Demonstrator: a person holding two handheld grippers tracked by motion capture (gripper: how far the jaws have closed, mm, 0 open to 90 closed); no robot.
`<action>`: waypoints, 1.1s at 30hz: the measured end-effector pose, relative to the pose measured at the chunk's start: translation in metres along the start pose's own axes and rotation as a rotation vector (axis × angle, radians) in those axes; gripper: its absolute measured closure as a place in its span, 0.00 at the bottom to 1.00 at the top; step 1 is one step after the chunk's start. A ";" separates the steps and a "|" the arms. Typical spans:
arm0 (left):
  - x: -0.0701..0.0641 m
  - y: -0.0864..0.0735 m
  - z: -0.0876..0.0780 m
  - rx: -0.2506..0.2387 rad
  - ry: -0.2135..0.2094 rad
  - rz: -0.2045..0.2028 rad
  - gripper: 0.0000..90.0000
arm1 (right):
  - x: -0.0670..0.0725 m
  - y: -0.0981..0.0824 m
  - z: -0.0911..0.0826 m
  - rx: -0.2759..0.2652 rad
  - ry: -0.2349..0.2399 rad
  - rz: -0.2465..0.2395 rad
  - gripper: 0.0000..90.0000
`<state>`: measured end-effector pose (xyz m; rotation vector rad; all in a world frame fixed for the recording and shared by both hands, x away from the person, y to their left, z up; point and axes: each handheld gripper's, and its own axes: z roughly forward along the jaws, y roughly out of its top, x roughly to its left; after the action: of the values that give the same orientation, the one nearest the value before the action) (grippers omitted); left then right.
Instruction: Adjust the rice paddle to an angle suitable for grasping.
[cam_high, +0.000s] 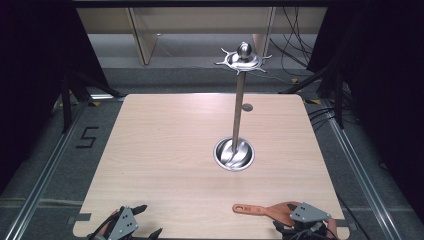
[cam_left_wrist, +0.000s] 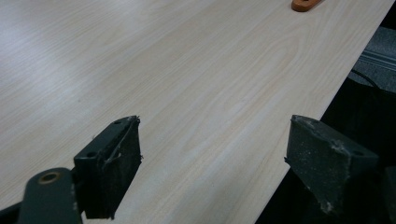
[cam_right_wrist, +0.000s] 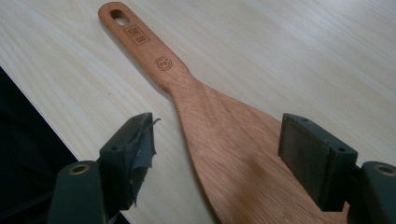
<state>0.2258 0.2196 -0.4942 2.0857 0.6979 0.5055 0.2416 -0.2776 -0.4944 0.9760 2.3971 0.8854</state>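
The right tongs (cam_right_wrist: 215, 154) stand apart, one black jaw on either side of the broad blade of a wooden spatula (cam_right_wrist: 205, 121), clamped on nothing; from the right gripper view I cannot tell whether either pad touches the wood. The left tongs (cam_left_wrist: 212, 158) are also apart and empty, hanging over bare wood at the near edge of the tabletop (cam_left_wrist: 140, 70), with the tip of the spatula's handle just visible far off across it.

The spatula lies flat near the front right of the tabletop, its blade under the right tongs and its handle, with a hanging hole at the end and two small marks burned into it, pointing away toward the left. It looks like solid hardwood: light, stiff, not fragile, with a smooth finished face that could slip a little under the pads. Lying flat, it offers only thin edges, so the likeliest hold is across the blade's width or at the narrow neck where the blade meets the handle; a grip far out on the blade would leave the handle levering downward.

Farther out, near the middle of the tabletop, stands a metal utensil stand (cam_high: 237, 100): a round dished base, a tall upright pole, and a ring of hooks under a ball knob at the top.
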 end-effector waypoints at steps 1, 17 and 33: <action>-0.001 0.000 0.001 -0.012 -0.002 -0.016 0.19 | 0.000 0.000 0.000 0.005 0.005 -0.001 0.31; -0.003 0.002 0.002 -0.018 0.001 -0.005 0.19 | 0.001 0.013 0.004 0.053 0.049 -0.046 0.32; -0.004 0.003 0.003 -0.005 -0.009 -0.008 0.19 | 0.006 0.037 0.024 0.076 0.117 -0.101 0.32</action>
<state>0.2256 0.2140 -0.4936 2.0781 0.6989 0.4925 0.2687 -0.2430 -0.4869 0.8430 2.5712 0.8416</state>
